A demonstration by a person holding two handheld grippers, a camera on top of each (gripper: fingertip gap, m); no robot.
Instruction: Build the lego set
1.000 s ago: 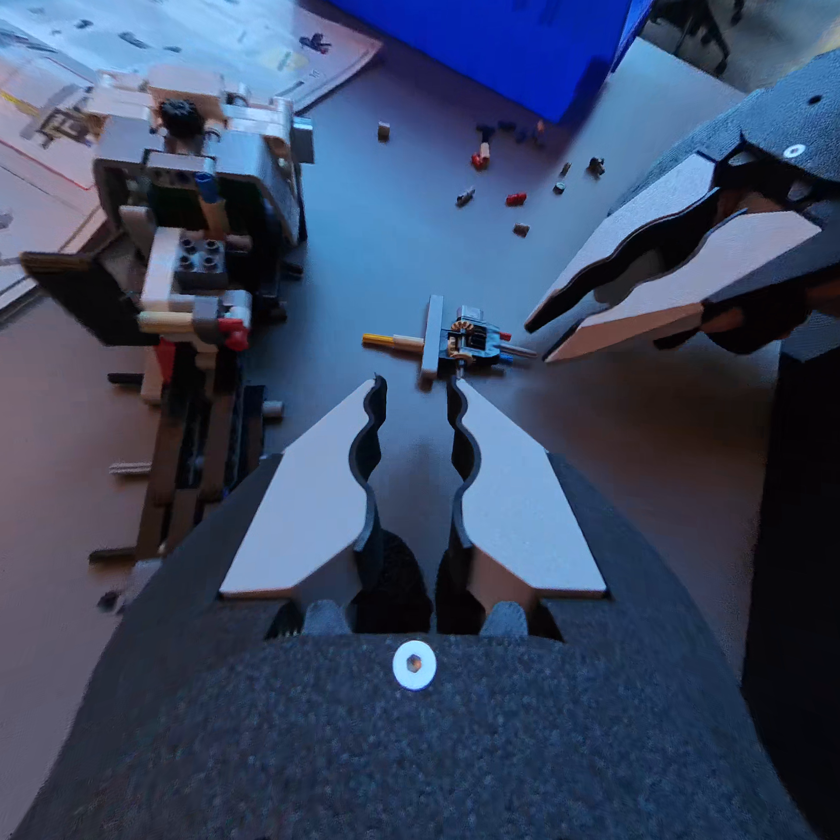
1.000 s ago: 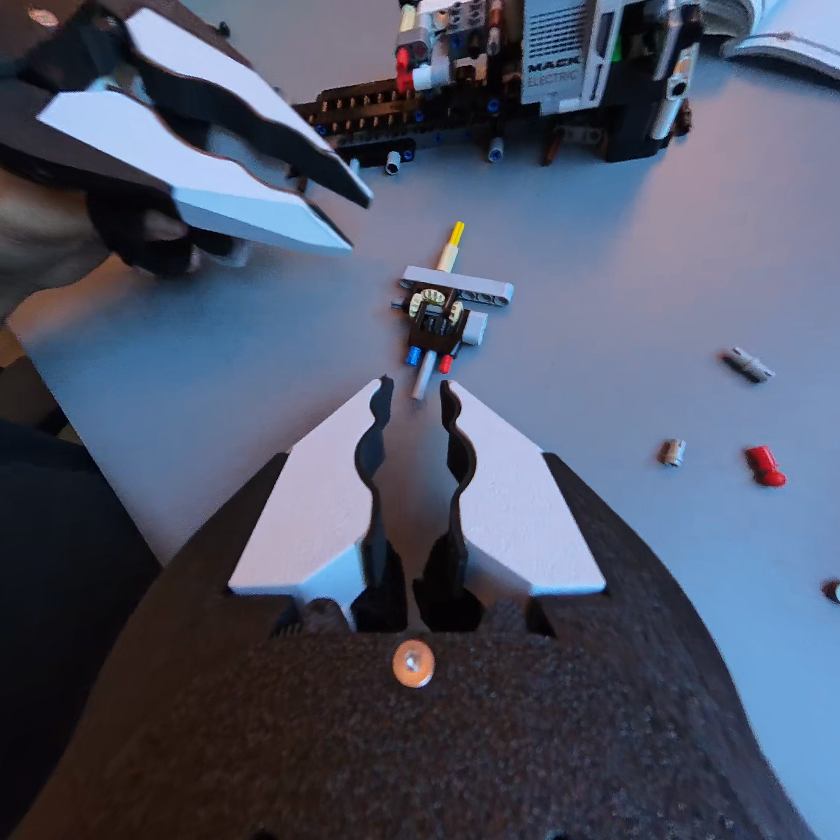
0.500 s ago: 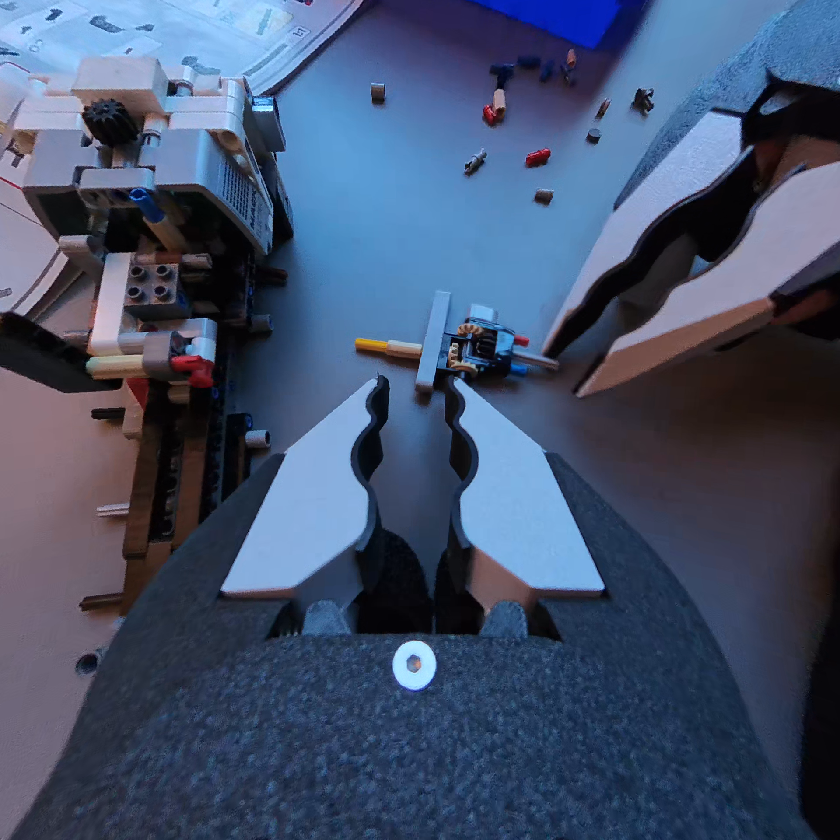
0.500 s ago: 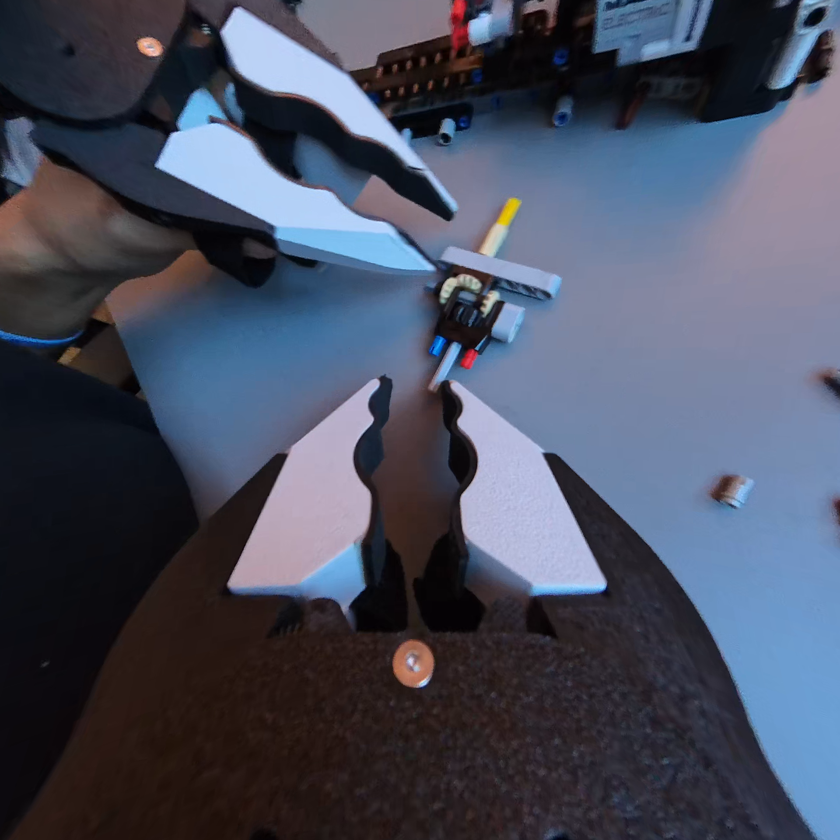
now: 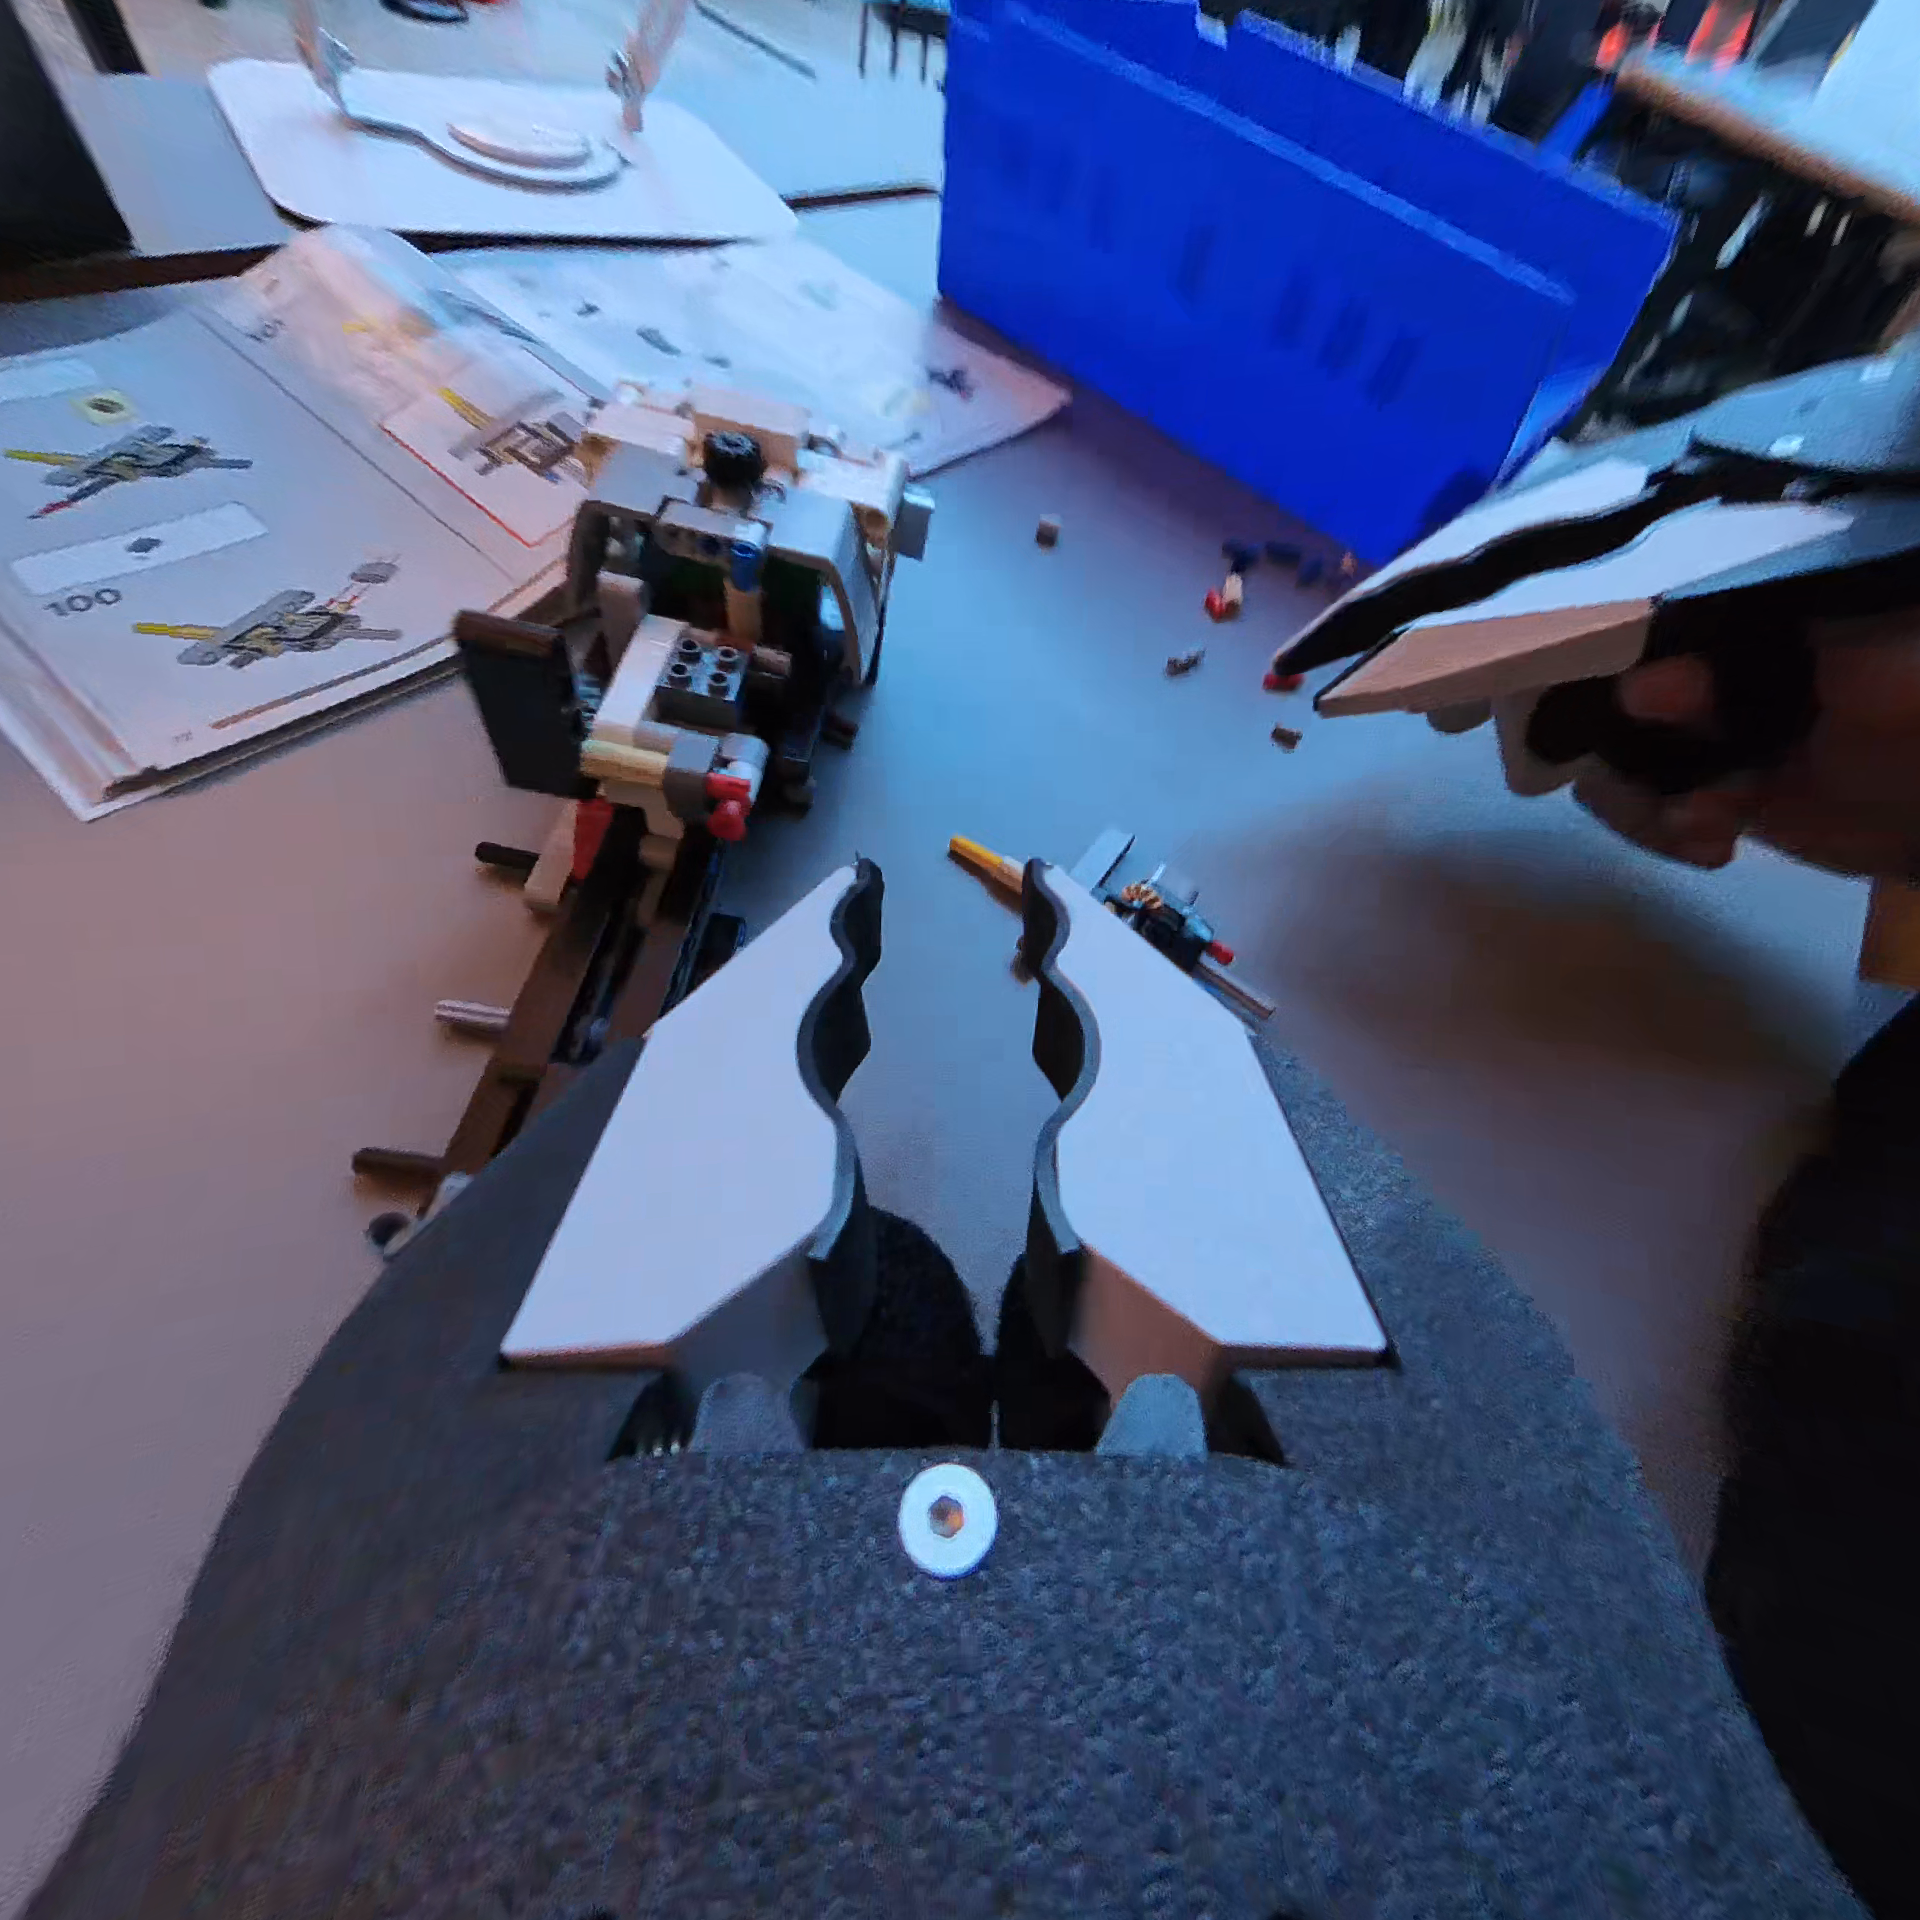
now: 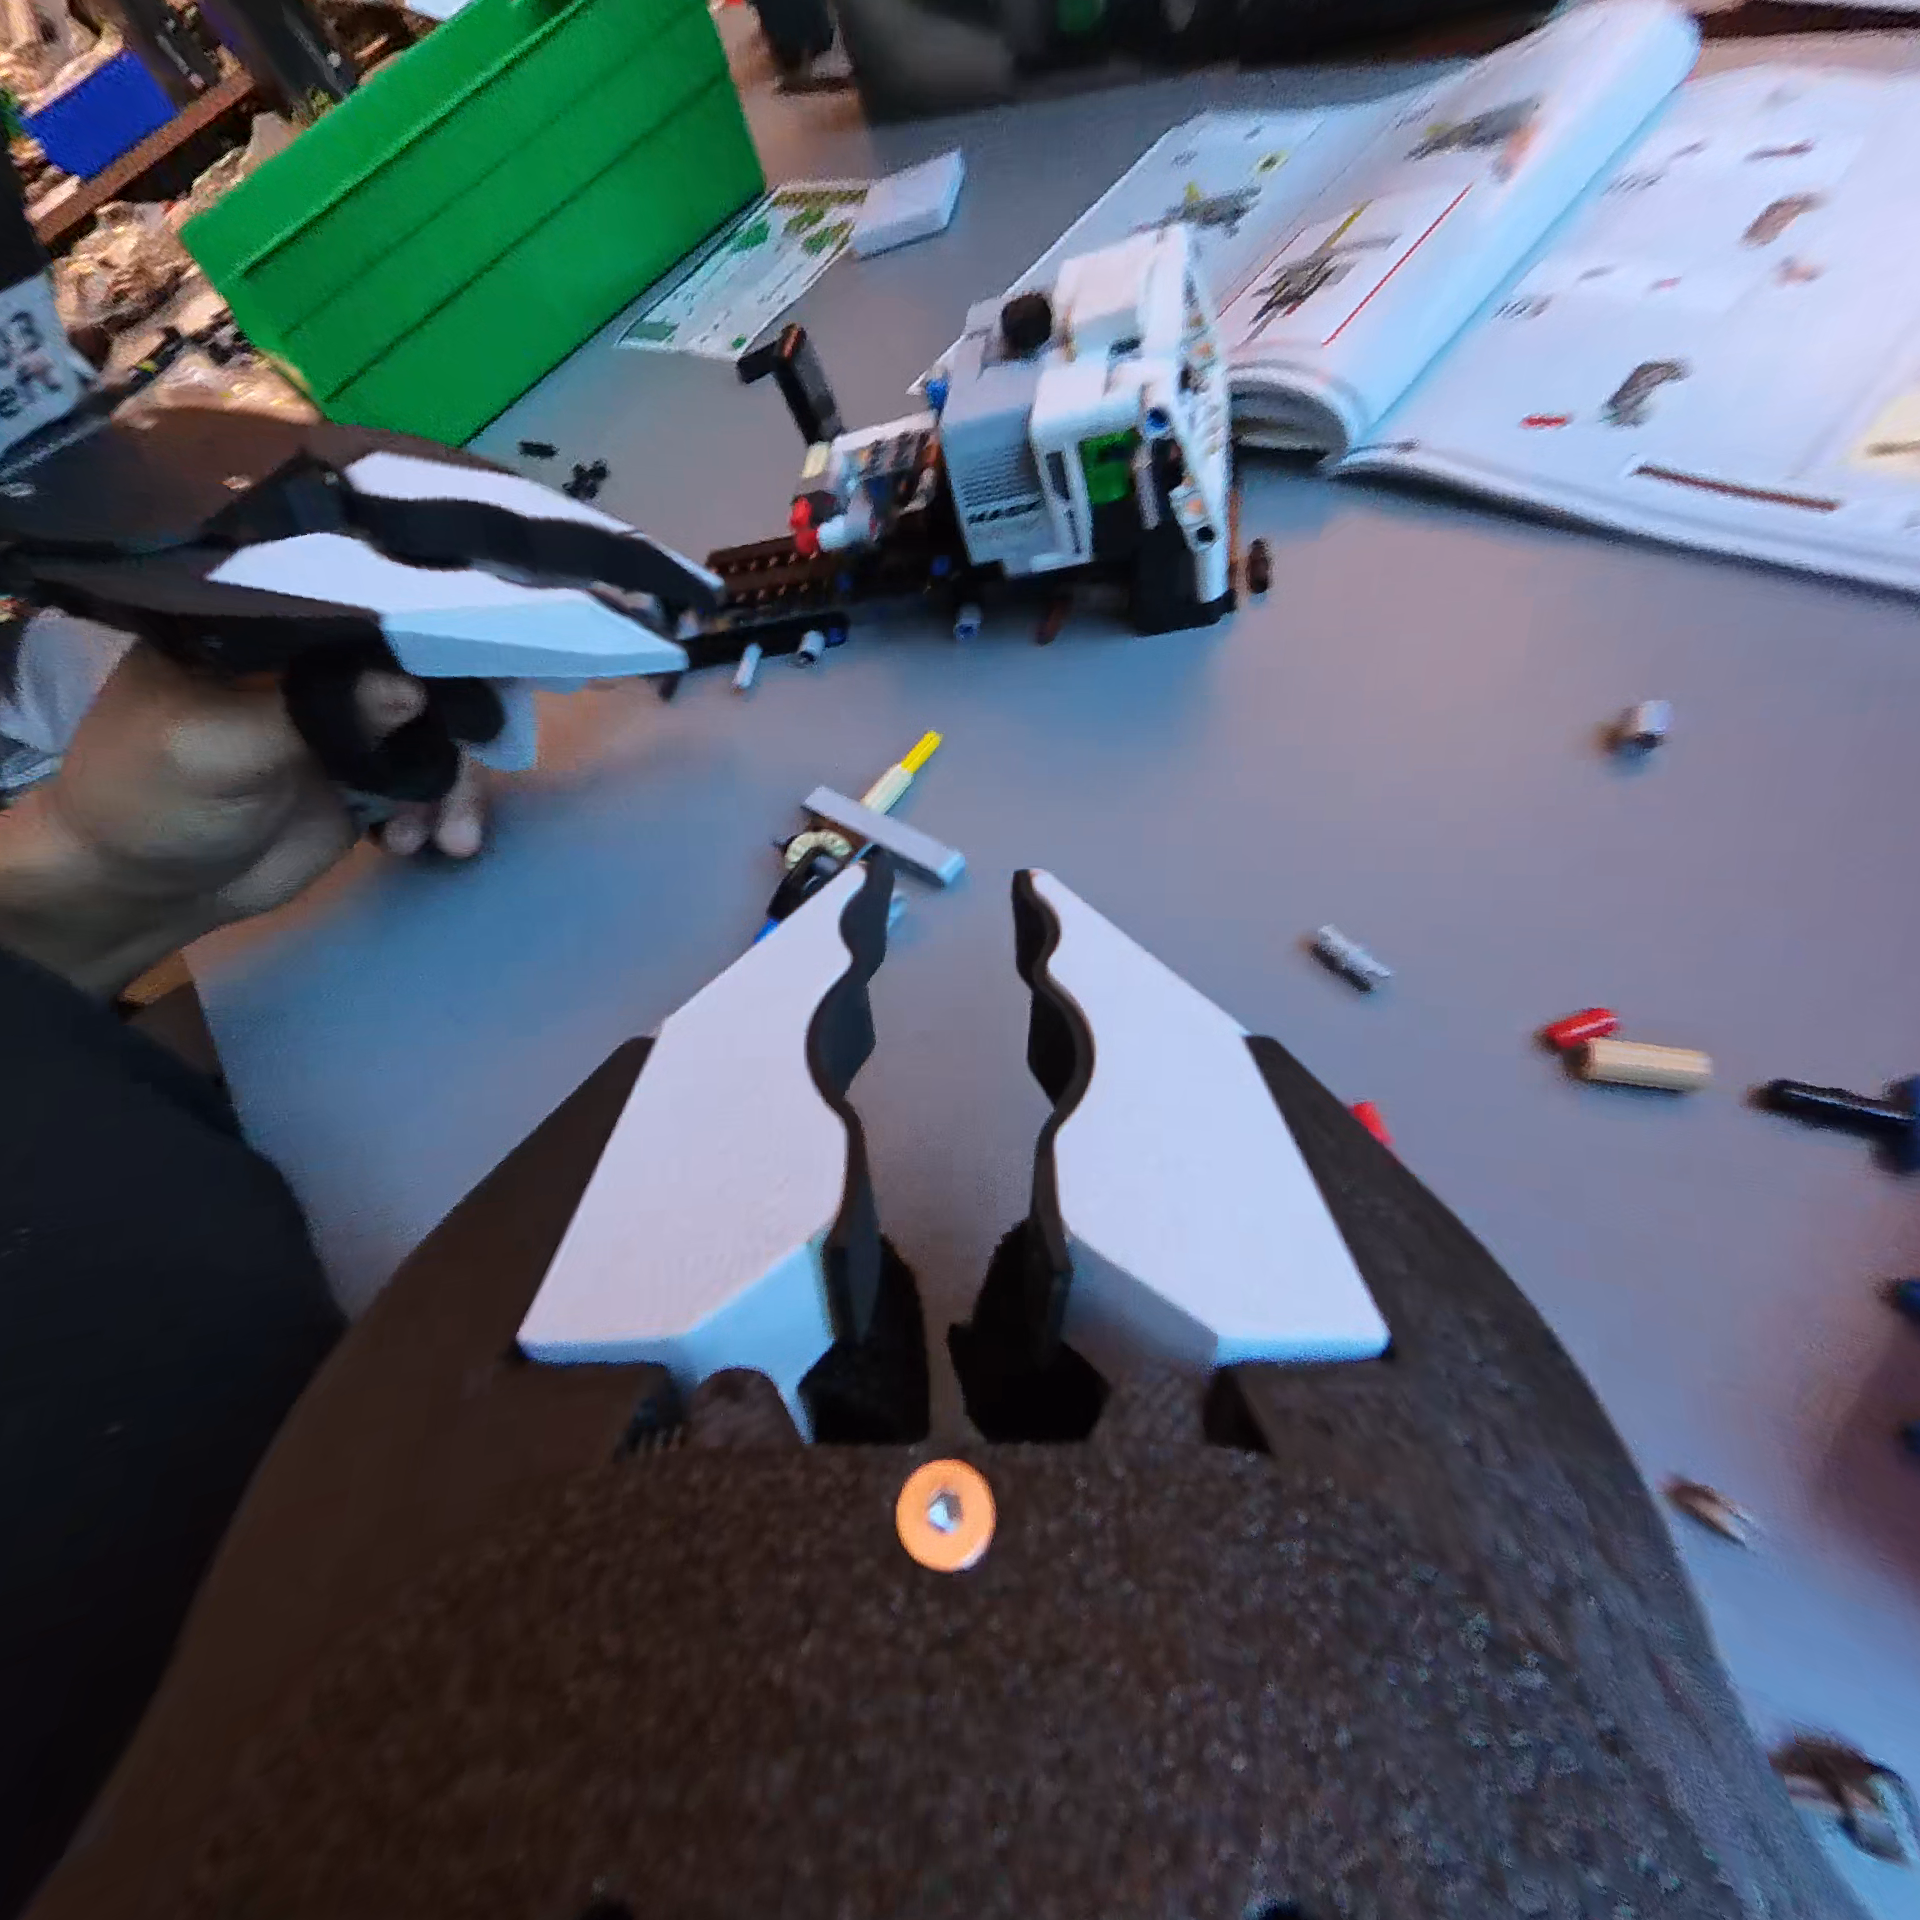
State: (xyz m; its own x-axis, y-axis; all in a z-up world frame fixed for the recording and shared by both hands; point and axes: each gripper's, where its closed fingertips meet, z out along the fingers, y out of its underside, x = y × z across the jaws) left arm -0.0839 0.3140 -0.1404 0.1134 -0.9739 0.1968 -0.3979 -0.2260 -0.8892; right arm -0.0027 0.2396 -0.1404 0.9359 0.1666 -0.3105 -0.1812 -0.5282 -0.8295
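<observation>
A small subassembly (image 5: 1148,909) of a grey beam, a yellow axle and a black gear block lies on the grey table. It also shows in the right wrist view (image 6: 878,821). My left gripper (image 5: 948,883) is open and empty, with the subassembly partly hidden behind its right finger. My right gripper (image 6: 951,883) is open and empty, with the subassembly just past its left fingertip. The half-built truck model (image 5: 707,644) stands to the left, and it also shows in the right wrist view (image 6: 1049,468). Each gripper shows in the other's view: the right one (image 5: 1299,675) and the left one (image 6: 681,629).
An open instruction booklet (image 5: 208,520) (image 6: 1558,260) lies behind the truck. A blue bin (image 5: 1247,291) stands at the back, a green bin (image 6: 468,208) on the far side. Small loose pieces (image 5: 1226,603) (image 6: 1621,1060) are scattered on the table (image 6: 1247,727). The tips of one gripper are about 12 cm away from the tips of the other. It is some 6 cm from my right tips to the small subassembly (image 5: 1148,909).
Both grippers have drawn back and tilted up from the subassembly, so more of the table and bins shows. The subassembly has stayed on the table. Both grippers remain open.
</observation>
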